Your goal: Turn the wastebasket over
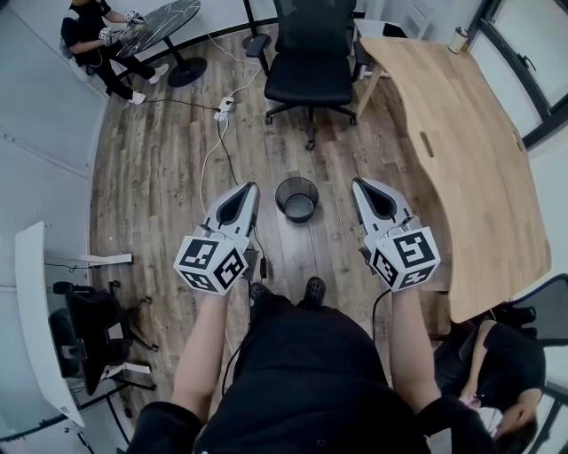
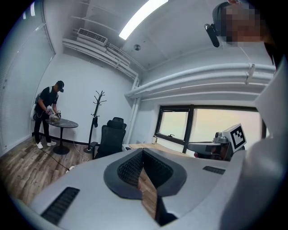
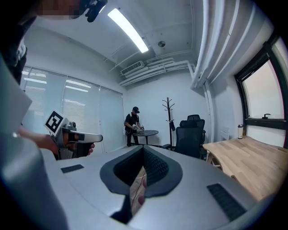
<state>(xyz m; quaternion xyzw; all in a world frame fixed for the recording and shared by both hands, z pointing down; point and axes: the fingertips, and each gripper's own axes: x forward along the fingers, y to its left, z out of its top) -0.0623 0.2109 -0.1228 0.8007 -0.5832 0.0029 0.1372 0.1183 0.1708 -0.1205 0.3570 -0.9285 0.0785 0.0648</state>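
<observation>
close by, the left gripper [image 1: 249, 188] and the right gripper [image 1: 360, 185] are held out side by side. each has its two jaws pressed together with nothing in them. between their tips, on the wood floor [image 1: 169, 177], stands the black mesh wastebasket [image 1: 296, 199]. it is upright with its open top facing up, and no gripper touches it. past it is a black office chair [image 1: 311, 62], with a wooden desk [image 1: 470, 151] to the right. far off at the left a person [image 1: 89, 35] stands at a round table [image 1: 164, 22].
</observation>
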